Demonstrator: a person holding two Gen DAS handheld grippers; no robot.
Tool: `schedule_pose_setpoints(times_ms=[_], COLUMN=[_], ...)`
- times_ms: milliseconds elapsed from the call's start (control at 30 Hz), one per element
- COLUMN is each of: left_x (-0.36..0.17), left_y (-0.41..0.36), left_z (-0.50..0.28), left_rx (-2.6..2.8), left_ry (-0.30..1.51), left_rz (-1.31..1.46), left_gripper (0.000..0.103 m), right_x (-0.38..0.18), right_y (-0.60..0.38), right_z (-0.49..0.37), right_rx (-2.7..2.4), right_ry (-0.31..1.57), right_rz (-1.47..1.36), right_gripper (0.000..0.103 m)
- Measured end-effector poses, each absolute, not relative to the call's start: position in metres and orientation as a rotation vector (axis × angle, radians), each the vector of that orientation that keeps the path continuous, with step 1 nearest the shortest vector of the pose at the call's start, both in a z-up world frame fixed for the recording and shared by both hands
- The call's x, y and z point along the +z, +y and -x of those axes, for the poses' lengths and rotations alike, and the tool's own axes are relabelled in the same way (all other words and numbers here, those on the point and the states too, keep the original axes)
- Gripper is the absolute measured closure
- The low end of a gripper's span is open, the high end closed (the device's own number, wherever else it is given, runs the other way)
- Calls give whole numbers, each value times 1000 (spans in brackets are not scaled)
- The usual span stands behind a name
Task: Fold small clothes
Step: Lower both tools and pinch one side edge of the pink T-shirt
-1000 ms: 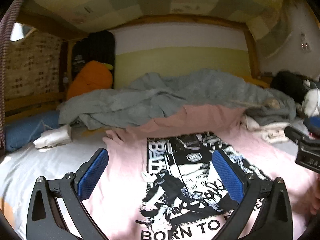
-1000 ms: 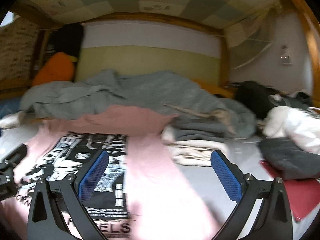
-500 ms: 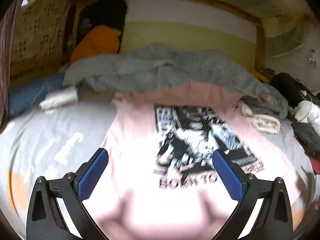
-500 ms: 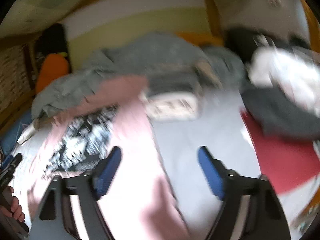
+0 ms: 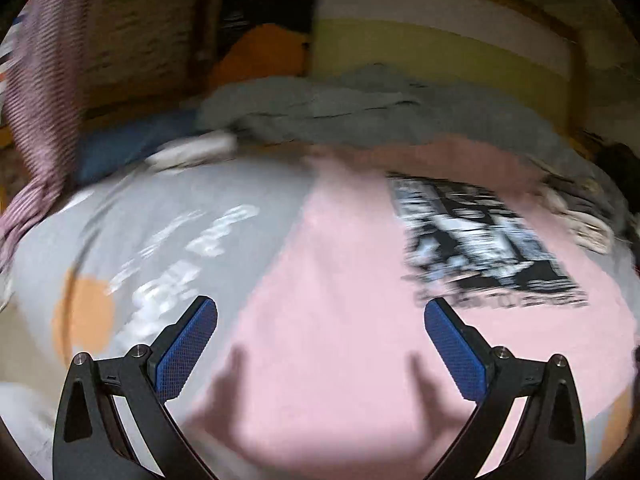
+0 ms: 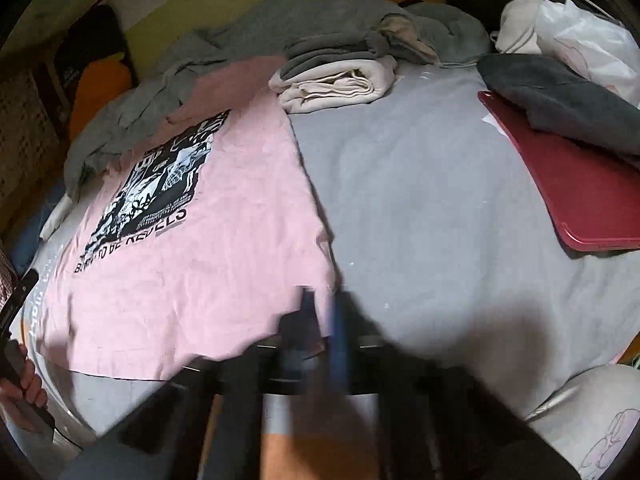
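The right gripper (image 6: 320, 316) has just snapped its jaws shut at the pink T-shirt's (image 6: 224, 240) hem corner, flat on the bed (image 6: 420, 200); the left gripper (image 5: 320, 344) now hovers wide over the other side, folding about to begin.

Dim indoor light, heavy fisheye warp with black corners – left view was smeared by motion blur, right one sharper but shadowy below.

Both wrist views over pink T-shirt (image 5: 340, 340)
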State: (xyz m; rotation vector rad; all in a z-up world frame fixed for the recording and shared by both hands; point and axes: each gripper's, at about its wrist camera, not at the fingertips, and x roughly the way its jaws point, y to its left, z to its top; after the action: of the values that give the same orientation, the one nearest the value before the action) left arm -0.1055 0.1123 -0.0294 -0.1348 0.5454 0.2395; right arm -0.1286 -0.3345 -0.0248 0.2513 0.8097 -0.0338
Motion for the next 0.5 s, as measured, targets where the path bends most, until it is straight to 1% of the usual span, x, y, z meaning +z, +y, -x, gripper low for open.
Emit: schedule_pose_setpoints(times_ms=[133,200,267,300,333,367,500], left_x=[-41,-49,-57,-61,-64,-66,-72], left_y=[149,164,174,177,178,177,166], left_z=[130,140,145,146,147,148,153], left_rx=[345,364,350,331,298,267,234], left_ry=[561,578,616,633,645,658,678], left_rz=[236,295,341,365,393,418,404], left_gripper=[1,14,39,48,64,67,67], right_x=[-11,-4,0,0,0,0,-2], right_y=[-339,-341,-342,-341,-340,-339,-341], right_z=[134,137,136,136,135,135,134], right_rx=[-85,-86,-81,-83,-87,-89,-86], right_ry=[710,667,657,657,661,665,670], right_rz=[-267,-288,-289,-282,-275,-269,-281], right_gripper=[100,100,100,100,100,100,100])
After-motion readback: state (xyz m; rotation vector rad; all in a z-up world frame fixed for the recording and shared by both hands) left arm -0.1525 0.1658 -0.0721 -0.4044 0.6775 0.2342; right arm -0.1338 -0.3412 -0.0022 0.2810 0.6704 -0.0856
